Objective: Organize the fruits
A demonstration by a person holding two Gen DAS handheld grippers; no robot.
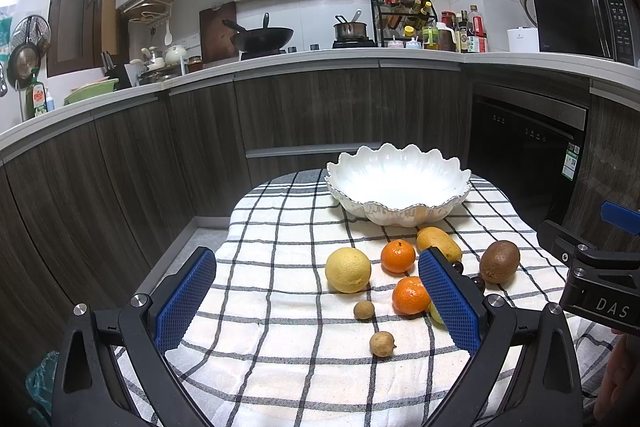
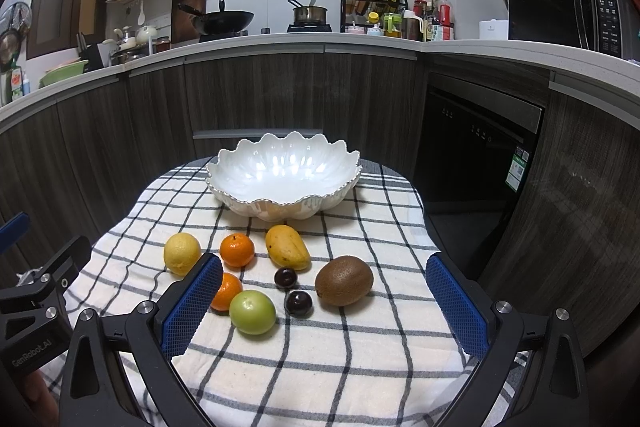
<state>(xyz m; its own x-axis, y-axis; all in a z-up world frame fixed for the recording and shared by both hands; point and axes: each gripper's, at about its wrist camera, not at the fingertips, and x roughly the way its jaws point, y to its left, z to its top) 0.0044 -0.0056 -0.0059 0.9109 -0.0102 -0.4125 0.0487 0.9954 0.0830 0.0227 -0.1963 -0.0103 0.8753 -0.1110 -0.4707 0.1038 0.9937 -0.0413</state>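
The left hand-held gripper [image 1: 316, 299] hangs low over the checked cloth [image 1: 280, 367], jaws wide apart and holding nothing; the right hand-held gripper [image 2: 324, 301] is likewise spread and empty. Between the left pads lie two small brown fruits [image 1: 382, 343], a lemon [image 1: 348, 269] and two oranges [image 1: 411, 295]. Between the right pads sit a green fruit [image 2: 252, 311], two dark plums [image 2: 298, 302], a kiwi [image 2: 344, 280] and a mango [image 2: 287, 247]. Behind them stands the white scalloped bowl [image 2: 280, 203], holding no fruit, near the desk's far edge. Dark cabinets [image 2: 260, 95] stand beyond. Bare cloth lies in front of the fruit.
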